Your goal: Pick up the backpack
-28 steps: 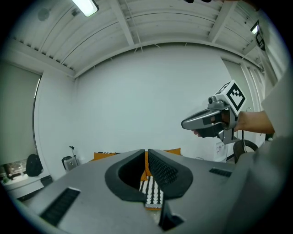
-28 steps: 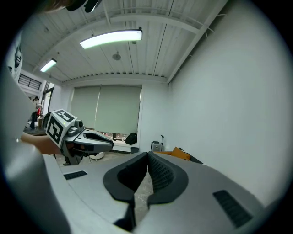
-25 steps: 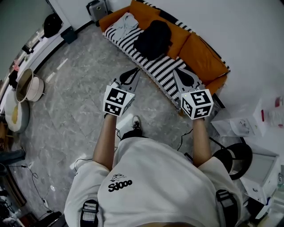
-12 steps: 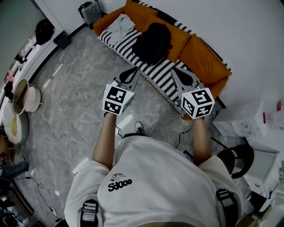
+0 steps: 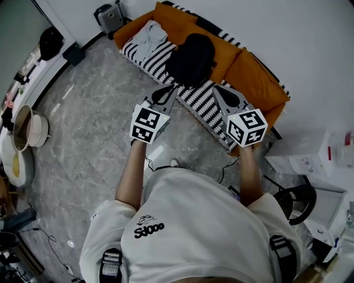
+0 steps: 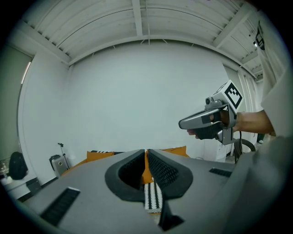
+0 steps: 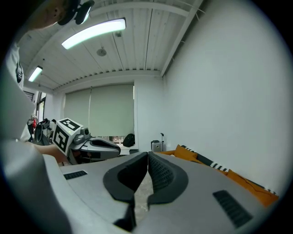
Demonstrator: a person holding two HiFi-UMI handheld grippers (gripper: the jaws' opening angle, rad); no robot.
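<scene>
A black backpack [image 5: 192, 58] lies on an orange sofa [image 5: 251, 69], partly on a black-and-white striped blanket [image 5: 202, 97]. My left gripper [image 5: 173, 87] is shut with nothing in it and hangs just in front of the sofa's edge, below the backpack. My right gripper [image 5: 217, 88] is also shut and empty, over the striped blanket to the right of the backpack. In the left gripper view the closed jaws [image 6: 146, 155] point at the sofa, and the right gripper [image 6: 208, 121] shows at the right. The backpack is hidden in both gripper views.
A grey marble floor [image 5: 94, 132] spreads left of the sofa. A small grey case [image 5: 109, 15] stands by the sofa's far end. Round bowls [image 5: 27, 127] sit at the left edge. White boxes [image 5: 310, 160] and a black stool [image 5: 293, 202] crowd the right side.
Both grippers have come closer to the sofa, side by side. The backpack now sits nearer to their tips. Both have stayed shut.
</scene>
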